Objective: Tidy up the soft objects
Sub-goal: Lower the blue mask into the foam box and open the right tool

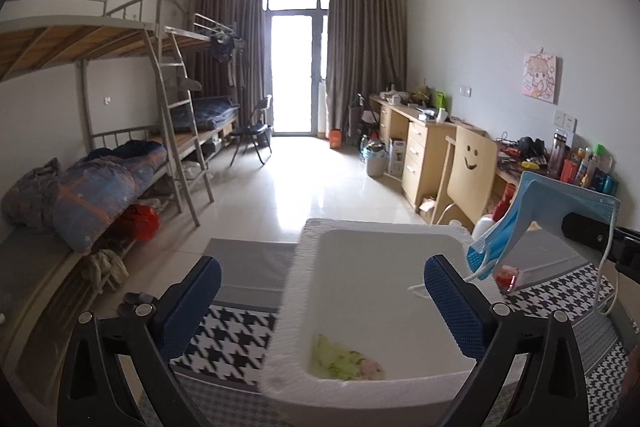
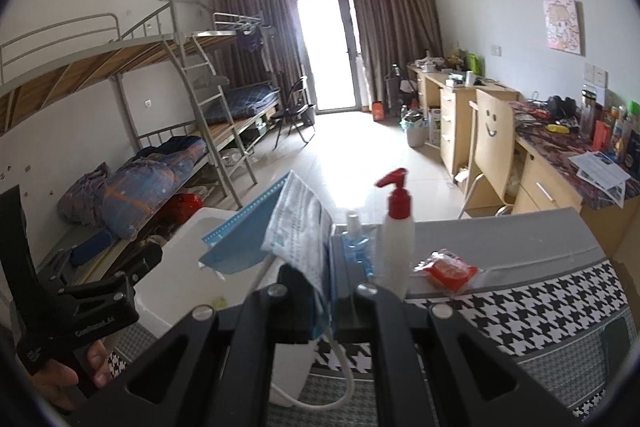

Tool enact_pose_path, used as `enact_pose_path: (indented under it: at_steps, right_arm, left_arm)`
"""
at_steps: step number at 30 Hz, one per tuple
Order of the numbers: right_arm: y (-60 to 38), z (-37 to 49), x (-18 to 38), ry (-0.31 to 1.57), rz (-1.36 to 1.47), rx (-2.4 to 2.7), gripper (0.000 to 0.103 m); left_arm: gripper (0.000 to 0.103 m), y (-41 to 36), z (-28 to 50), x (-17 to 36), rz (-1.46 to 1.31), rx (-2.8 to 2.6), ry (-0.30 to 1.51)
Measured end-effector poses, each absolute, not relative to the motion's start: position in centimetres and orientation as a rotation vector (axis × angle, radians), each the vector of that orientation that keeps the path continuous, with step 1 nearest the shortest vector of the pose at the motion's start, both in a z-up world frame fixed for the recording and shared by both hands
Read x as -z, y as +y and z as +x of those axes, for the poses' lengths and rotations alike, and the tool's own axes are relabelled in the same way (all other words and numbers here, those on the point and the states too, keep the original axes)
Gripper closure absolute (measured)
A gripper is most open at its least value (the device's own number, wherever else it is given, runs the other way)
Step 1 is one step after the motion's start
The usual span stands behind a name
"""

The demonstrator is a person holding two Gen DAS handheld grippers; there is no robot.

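On the houndstooth bench, my left gripper gaped wide around the white bin; my right gripper pinched blue masks.

Mask lower edge hidden between right jaws; basket contents blurred.

Matt white foam bin; pleated cloth mask; glossy tile floor.

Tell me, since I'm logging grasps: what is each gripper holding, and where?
The right gripper pinches the blue pleated face masks near one end. The left gripper, jaws wide open, holds nothing.
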State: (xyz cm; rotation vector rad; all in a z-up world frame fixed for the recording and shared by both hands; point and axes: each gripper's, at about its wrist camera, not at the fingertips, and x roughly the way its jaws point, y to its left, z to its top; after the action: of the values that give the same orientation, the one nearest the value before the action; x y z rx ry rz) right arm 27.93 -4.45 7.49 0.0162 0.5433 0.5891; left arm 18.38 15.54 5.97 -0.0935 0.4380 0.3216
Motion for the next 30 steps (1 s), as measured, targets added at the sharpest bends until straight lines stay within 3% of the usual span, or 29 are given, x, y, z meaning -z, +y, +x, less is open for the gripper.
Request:
enact_pose_path:
  at_steps: [30]
  right_arm:
    - [4.5, 28.8, -4.8, 0.689, -0.131, -0.707, 0.094]
  left_arm:
    - [0.001, 19.1, 14.6, -5.4, -0.121, -0.384, 0.425]
